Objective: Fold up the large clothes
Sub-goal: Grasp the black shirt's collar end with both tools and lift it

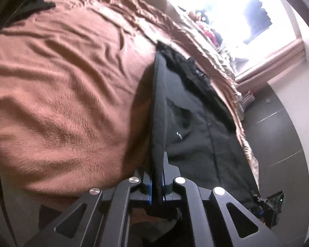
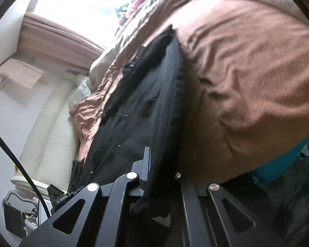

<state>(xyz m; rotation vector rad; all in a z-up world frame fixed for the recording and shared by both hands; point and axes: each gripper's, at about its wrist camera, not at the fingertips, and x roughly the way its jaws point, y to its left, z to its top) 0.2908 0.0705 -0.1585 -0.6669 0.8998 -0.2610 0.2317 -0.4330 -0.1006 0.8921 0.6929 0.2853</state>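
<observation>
A large black garment (image 1: 197, 119) lies stretched along the edge of a bed covered by a brown fleece blanket (image 1: 68, 78). My left gripper (image 1: 157, 177) is shut on a taut edge of the black garment, which runs up from the jaws. In the right wrist view the same black garment (image 2: 142, 103) stretches away from me. My right gripper (image 2: 158, 177) is shut on its near edge; cloth hangs over the right finger and hides it. The other gripper (image 1: 267, 203) shows at the far end of the garment, and likewise in the right view (image 2: 57, 193).
The brown blanket (image 2: 247, 72) bulges beside the garment. A bright window (image 1: 237, 16) with pink curtains stands beyond the bed. Dark tiled floor (image 1: 282, 127) lies beside the bed. A cream padded headboard or wall (image 2: 51, 133) and a black cable (image 2: 14, 156) are at left.
</observation>
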